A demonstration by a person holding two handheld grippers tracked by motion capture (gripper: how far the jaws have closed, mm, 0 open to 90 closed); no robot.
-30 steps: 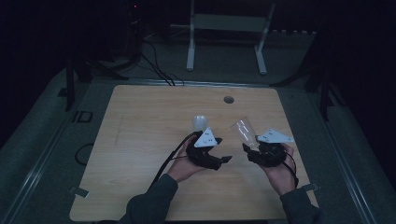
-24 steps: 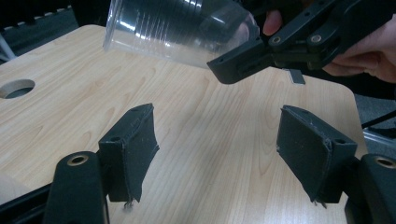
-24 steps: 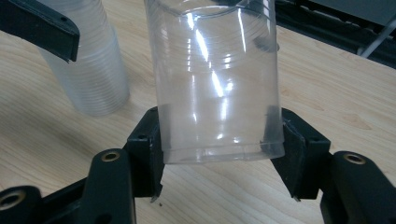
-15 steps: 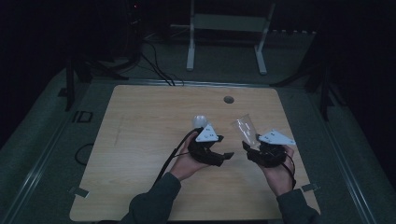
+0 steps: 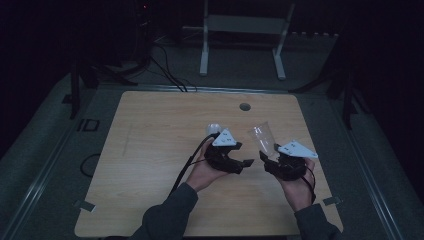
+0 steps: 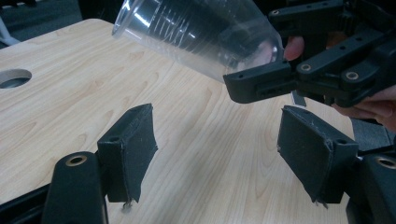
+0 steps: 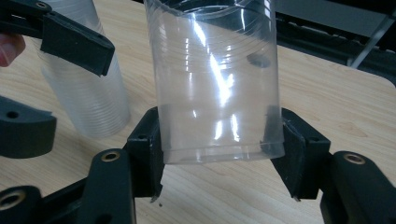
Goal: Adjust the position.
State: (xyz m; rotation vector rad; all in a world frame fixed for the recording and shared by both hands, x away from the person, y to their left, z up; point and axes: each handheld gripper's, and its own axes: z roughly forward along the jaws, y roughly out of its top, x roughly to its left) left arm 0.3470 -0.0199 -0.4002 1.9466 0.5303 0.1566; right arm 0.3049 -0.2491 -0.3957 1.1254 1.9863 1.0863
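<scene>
Right gripper view showed the right claw (image 7: 219, 140) clenched on a clear cup (image 7: 217, 79) above the bench (image 7: 345, 102); the left claw (image 6: 219, 154), jaws just widening, stood released, best kept clear.

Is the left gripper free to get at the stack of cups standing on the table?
Probably yes: the left gripper is open and holds nothing, and the stack of cups stands right beside it, nothing between.
</scene>
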